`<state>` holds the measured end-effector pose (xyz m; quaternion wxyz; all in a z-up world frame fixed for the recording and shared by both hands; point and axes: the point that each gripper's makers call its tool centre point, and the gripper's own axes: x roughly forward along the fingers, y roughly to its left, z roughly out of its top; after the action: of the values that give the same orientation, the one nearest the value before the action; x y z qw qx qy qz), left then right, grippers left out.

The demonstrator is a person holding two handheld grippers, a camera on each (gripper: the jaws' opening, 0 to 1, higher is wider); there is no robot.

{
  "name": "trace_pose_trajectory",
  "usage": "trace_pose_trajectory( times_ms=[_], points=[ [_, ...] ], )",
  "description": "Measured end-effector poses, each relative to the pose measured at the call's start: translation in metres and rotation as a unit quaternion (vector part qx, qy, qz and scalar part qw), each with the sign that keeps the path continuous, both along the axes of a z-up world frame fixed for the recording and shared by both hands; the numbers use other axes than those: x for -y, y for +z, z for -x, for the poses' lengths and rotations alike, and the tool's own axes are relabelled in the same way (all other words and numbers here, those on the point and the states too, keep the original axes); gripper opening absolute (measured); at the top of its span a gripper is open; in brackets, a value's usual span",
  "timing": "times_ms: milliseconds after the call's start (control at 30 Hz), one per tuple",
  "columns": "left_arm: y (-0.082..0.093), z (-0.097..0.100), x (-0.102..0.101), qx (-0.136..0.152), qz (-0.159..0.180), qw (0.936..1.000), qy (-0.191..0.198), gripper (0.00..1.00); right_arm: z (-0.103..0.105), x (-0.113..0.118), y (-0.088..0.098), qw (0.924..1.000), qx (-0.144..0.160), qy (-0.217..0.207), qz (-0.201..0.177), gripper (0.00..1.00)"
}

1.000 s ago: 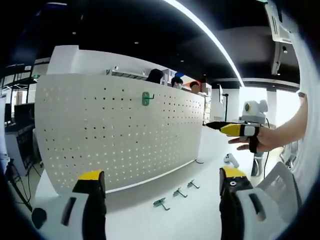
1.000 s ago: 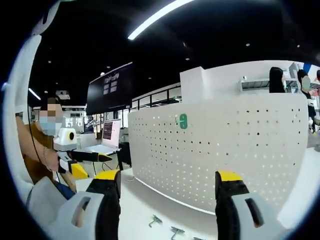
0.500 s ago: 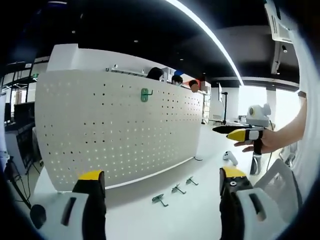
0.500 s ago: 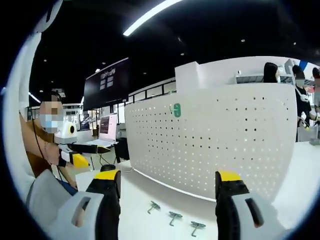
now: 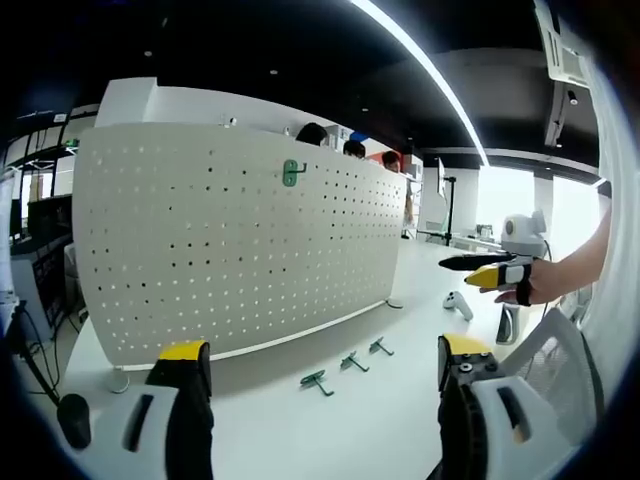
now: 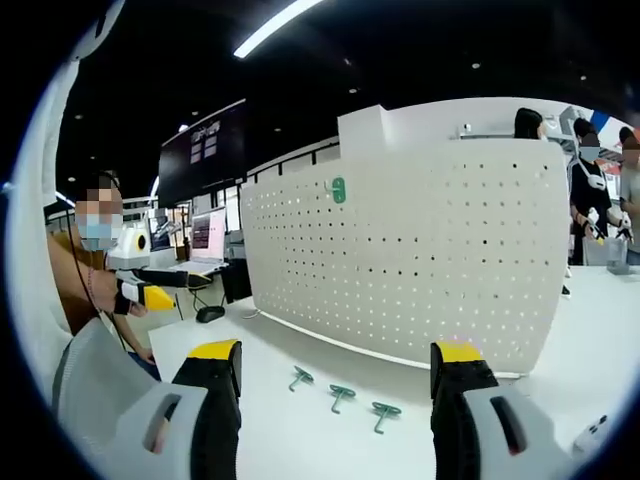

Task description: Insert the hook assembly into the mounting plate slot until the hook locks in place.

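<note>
A white perforated mounting plate (image 5: 240,250) stands upright on the white table (image 5: 400,420), with one green hook (image 5: 291,172) hanging near its top edge. Three loose green hooks (image 5: 352,361) lie in a row on the table in front of it. My left gripper (image 5: 323,350) is open and holds nothing, well back from them. At the right a hand holds the right gripper (image 5: 485,272). In the right gripper view the plate (image 6: 420,250), the hung hook (image 6: 339,189) and the loose hooks (image 6: 341,394) appear again. My right gripper (image 6: 337,352) is open, with nothing between its fingers. The left gripper (image 6: 150,297) shows at far left.
A white controller (image 5: 458,303) lies on the table at the right, and a black mouse (image 5: 73,420) at the left edge. A person (image 6: 85,280) sits at the left, a laptop (image 6: 210,235) and another mouse (image 6: 210,314) beyond. People stand behind the plate.
Both cameras have tilted down and drawn back a little, so more of the table and the three loose hooks show. The hooks and the plate have not moved. Both grippers stay open.
</note>
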<state>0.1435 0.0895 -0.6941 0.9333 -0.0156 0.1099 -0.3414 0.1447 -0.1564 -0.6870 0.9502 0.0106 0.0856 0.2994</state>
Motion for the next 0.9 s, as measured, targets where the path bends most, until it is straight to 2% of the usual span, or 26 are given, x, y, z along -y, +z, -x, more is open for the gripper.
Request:
trace_pose_trajectory(
  times_ms=[400,633,900],
  points=[
    [-0.021,0.013,-0.006,-0.028,-0.016,0.9995,-0.006,0.95,0.013,0.012,-0.022,0.9993,-0.034,-0.010,0.009,0.75],
    [-0.028,0.015,-0.010,-0.041,-0.014,0.9991,-0.004,0.95,0.022,0.017,-0.038,0.9980,-0.060,-0.014,0.014,0.76],
    [-0.038,0.021,-0.013,-0.056,-0.011,0.9984,-0.001,0.95,0.028,0.018,-0.049,0.9970,-0.073,-0.020,0.012,0.75]
  ],
)
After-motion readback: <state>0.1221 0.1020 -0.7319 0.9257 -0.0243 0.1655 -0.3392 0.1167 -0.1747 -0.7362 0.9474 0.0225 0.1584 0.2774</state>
